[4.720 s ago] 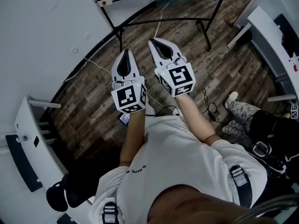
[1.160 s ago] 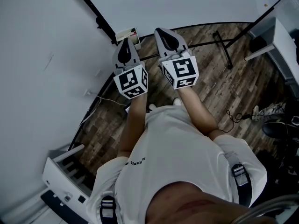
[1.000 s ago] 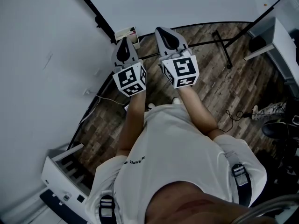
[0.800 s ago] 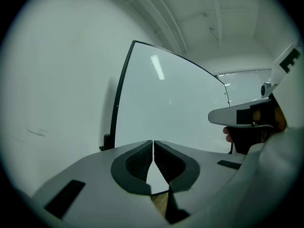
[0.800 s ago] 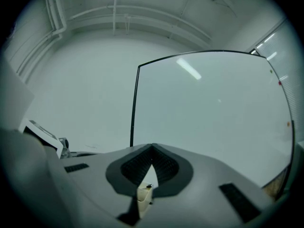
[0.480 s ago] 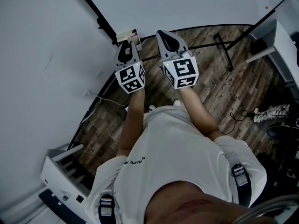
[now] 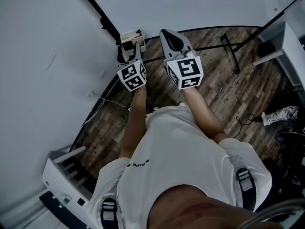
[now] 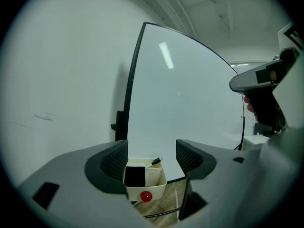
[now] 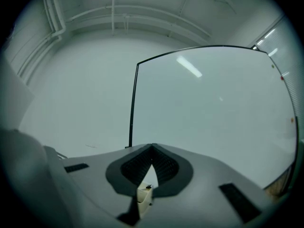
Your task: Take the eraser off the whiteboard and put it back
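While the right tool [image 7: 167,34] has kept its place, jaws pressed together on nothing, the left tool [image 7: 130,54] has changed in two ways since a second ago. It has sunk from beside its partner toward the small cream box [image 7: 132,35] fixed at the lower corner of the whiteboard [image 8: 190,103]. Its jaws, which were together then, have just been opening.

I read this as the run-in to the first half of the task: the tool is lining up to take the eraser, which has not been lifted yet.

In the left gripper view the left tool [image 8: 151,158] stands with its jaws well apart, and neither ribbed pad touches anything. The box [image 8: 159,182] shows through the gap, just ahead of the tips and a little below them. The black block in the part of the box nearer the left jaw is most likely the eraser [image 8: 135,175], sitting upright. A marker [image 8: 155,162] leans out of the part nearer the right jaw, and a red knob [image 8: 146,196] sits on the box's front wall.

The right gripper view shows the right tool [image 9: 152,163] with only a sliver of the box below its closed tips, and it touches nothing.
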